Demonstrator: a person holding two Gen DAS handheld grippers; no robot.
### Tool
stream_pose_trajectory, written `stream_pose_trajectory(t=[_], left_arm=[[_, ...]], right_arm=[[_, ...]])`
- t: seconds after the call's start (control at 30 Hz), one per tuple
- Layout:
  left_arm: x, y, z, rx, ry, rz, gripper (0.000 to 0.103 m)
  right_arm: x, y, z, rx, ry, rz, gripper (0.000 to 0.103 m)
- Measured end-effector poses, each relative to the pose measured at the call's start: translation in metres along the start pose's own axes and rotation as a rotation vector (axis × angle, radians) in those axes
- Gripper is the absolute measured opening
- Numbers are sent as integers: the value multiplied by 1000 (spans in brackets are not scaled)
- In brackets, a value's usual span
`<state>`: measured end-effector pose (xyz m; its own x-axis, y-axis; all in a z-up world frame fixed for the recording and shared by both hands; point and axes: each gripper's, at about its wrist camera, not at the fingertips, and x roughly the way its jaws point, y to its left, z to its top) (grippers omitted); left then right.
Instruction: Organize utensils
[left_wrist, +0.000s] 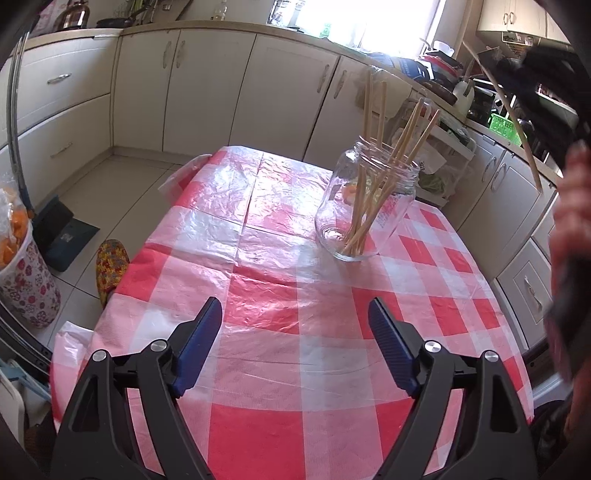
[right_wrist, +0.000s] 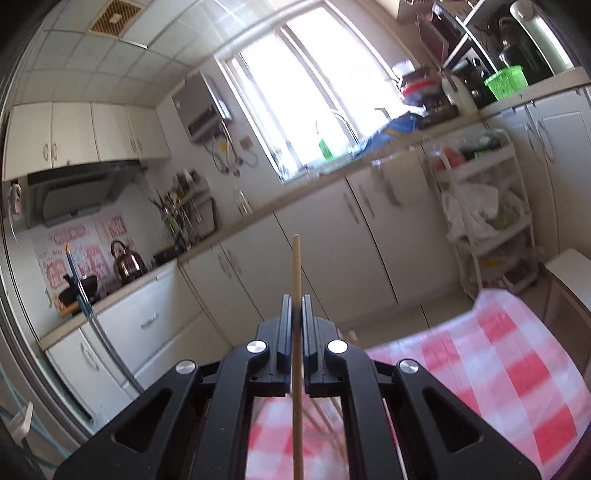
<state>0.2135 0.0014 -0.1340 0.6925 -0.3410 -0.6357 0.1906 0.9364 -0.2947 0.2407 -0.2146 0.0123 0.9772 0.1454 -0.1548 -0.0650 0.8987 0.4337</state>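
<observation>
A clear glass jar (left_wrist: 365, 206) stands on the red-and-white checked table (left_wrist: 266, 295), holding several wooden chopsticks (left_wrist: 373, 192) that lean out of its mouth. My left gripper (left_wrist: 295, 332) is open and empty, low over the table's near part, well short of the jar. My right gripper (right_wrist: 295, 310) is shut on one wooden chopstick (right_wrist: 296, 266), held upright with its tip above the fingers. That chopstick also shows in the left wrist view (left_wrist: 506, 114), high at the right above the jar, with the right gripper (left_wrist: 546, 74) mostly at the frame edge.
Kitchen cabinets (left_wrist: 207, 85) run behind the table. A white trolley (right_wrist: 484, 221) with bags stands at the table's far right. A floral bin (left_wrist: 26, 280) and a dustpan (left_wrist: 62, 229) sit on the floor at left.
</observation>
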Motion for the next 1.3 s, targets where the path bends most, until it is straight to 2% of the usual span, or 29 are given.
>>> stream_pose_trajectory(t=[0.2, 0.4, 0.6, 0.87, 0.9, 0.93, 1.0, 1.17, 1.27, 1.3], left_arm=[[7, 6, 3, -47, 6, -34, 78], [13, 11, 2, -85, 39, -60, 78], [17, 18, 1, -133, 61, -78, 78], [21, 16, 2, -115, 72, -67, 78], [20, 16, 2, -114, 74, -62, 78], [21, 16, 1, -113, 75, -59, 79], [21, 14, 1, -109, 74, -50, 79], [19, 7, 0, -72, 67, -25, 79], [16, 6, 1, -63, 58, -18, 81], [16, 6, 2, -59, 60, -18, 82]], right_arm=[[46, 18, 14, -43, -89, 8, 5], [84, 20, -9, -98, -71, -3, 5], [93, 9, -33, -125, -50, -27, 5], [82, 7, -51, -199, -44, -45, 6], [78, 8, -52, -209, -46, -48, 9], [72, 9, -53, -220, -47, -49, 20], [62, 10, -53, -226, -48, -46, 28], [20, 10, -49, -246, -27, -53, 31], [-12, 3, -48, -229, 15, -90, 37], [-24, -2, -49, -223, 48, -112, 42]])
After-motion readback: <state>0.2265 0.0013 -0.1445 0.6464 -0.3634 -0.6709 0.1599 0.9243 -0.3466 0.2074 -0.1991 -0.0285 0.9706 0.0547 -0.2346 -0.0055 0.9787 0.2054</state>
